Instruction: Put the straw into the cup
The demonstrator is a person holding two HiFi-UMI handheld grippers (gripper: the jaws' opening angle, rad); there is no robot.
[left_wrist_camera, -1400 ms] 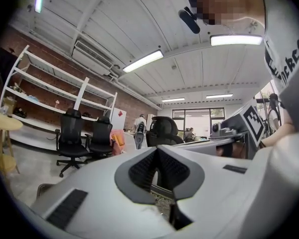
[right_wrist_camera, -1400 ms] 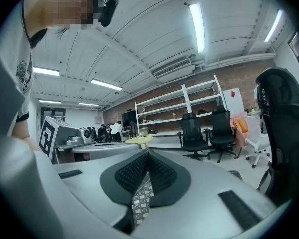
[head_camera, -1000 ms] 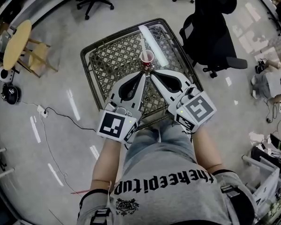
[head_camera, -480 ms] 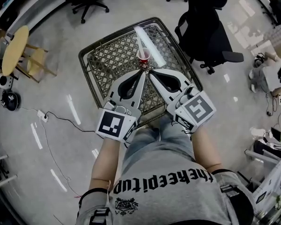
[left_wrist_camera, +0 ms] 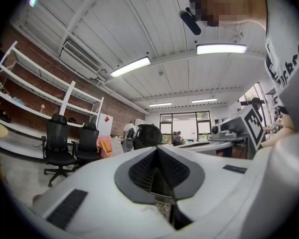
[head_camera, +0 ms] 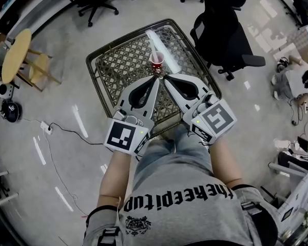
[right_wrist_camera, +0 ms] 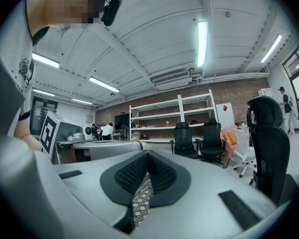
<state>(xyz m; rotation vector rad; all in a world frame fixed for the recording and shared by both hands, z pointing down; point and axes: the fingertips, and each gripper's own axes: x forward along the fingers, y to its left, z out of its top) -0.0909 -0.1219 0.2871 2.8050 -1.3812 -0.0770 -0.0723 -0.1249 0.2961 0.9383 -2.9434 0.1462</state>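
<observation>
A small red cup [head_camera: 157, 61] stands upright on the lattice-topped table [head_camera: 118, 60], toward its far middle. A thin pale straw [head_camera: 153, 47] appears to rise out of the cup and lean away from me; it is too small to be sure. Both grippers lie side by side on the near half of the table, their tips meeting just short of the cup. My left gripper [head_camera: 156, 79] is shut and holds nothing. My right gripper [head_camera: 166, 78] is also shut and holds nothing. The left gripper [left_wrist_camera: 158, 149] and right gripper [right_wrist_camera: 148, 154] views face the room and ceiling, with the cup hidden.
A bright strip of reflected light [head_camera: 167, 53] crosses the table top beside the cup. A black office chair [head_camera: 223, 29] stands close to the table's right side. A round wooden table [head_camera: 15, 47] is far left, and a cable [head_camera: 66, 127] runs over the floor.
The head camera has shifted slightly. The grippers stay shut in the same place near the cup.
</observation>
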